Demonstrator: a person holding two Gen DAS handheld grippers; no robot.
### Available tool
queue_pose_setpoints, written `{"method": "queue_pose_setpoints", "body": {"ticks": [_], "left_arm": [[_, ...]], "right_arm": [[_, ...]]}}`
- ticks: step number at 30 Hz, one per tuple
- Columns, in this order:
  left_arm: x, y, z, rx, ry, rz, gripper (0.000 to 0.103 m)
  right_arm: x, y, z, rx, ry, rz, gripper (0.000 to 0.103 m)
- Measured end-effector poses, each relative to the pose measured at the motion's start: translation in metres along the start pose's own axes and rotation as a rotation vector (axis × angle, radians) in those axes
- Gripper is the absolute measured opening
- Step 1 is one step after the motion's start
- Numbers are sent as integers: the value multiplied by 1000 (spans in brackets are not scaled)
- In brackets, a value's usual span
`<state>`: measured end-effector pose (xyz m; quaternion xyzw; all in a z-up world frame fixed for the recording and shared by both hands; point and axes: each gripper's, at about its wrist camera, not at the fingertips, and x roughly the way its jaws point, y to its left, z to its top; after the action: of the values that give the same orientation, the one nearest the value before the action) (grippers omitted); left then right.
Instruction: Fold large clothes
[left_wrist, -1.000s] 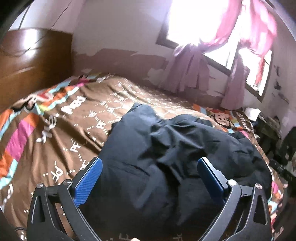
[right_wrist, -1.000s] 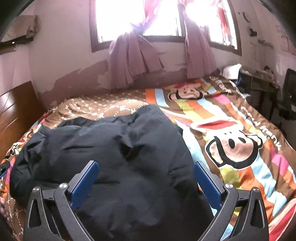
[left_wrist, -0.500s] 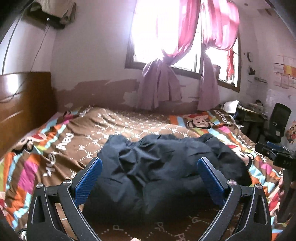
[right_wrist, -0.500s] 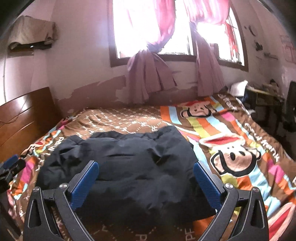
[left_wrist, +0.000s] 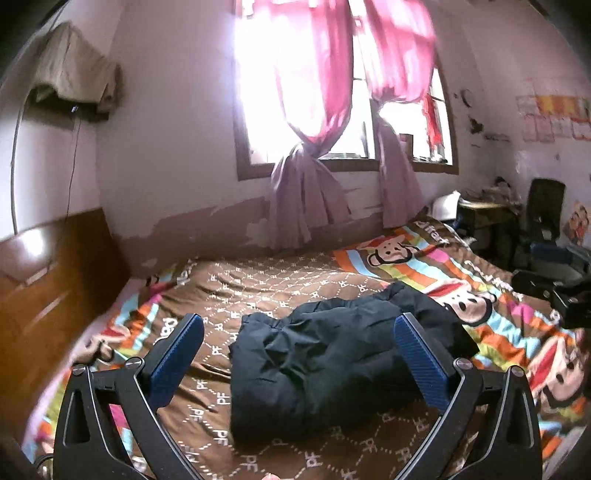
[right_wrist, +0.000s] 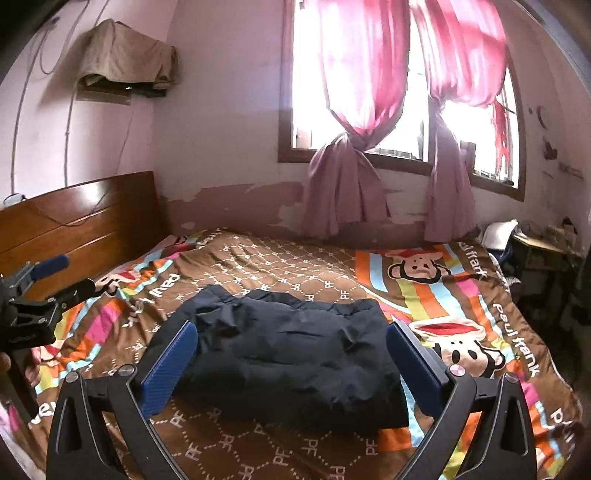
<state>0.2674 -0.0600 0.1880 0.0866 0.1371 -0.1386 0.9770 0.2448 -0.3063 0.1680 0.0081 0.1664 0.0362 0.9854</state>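
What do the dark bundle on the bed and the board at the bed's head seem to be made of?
The dark garment looks like matte, padded synthetic fabric, perhaps a quilted jacket: it sits puffy with soft creases. The headboard looks like varnished wood: reddish-brown with a glossy sheen and moulded lines. Neither can be confirmed by sight alone.

Left hand-held gripper (right_wrist: 33, 291) cut off by the right view's edge; desk clutter (left_wrist: 491, 192) too small to tell; window (right_wrist: 306, 74) blown out.

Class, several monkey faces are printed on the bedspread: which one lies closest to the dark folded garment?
The monkey face with the red hat, right beside the dark garment's right edge; the others sit farther away on the bedspread.
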Motion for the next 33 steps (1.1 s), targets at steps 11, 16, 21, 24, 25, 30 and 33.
{"method": "queue_pose_setpoints", "body": {"ticks": [11,16,21,24,25,30,33], "left_arm": [[-46,-21,-9,-61,9,-10,101],[-56,-35,-20,-41,6,-1,101],[-75,-40,-38,-52,-16,5,101],[-85,-39,-53,-102,-37,8,101],[-89,-39,-57,-114,-38,9,101],[-92,-38,-82,-149,-16,48,101],[-96,-32,-99,-204,-8,62,101]], "right_arm": [[-53,35,-4,-25,5,52,103],[-68,41,-22,-29,-11,46,103],[-82,38,-41,6,-27,25,103],[-87,36,-55,41,-29,14,103],[-88,36,-60,55,-31,11,103],[-93,35,-86,104,-51,-2,103],[-97,40,-101,106,-87,-16,103]]}}
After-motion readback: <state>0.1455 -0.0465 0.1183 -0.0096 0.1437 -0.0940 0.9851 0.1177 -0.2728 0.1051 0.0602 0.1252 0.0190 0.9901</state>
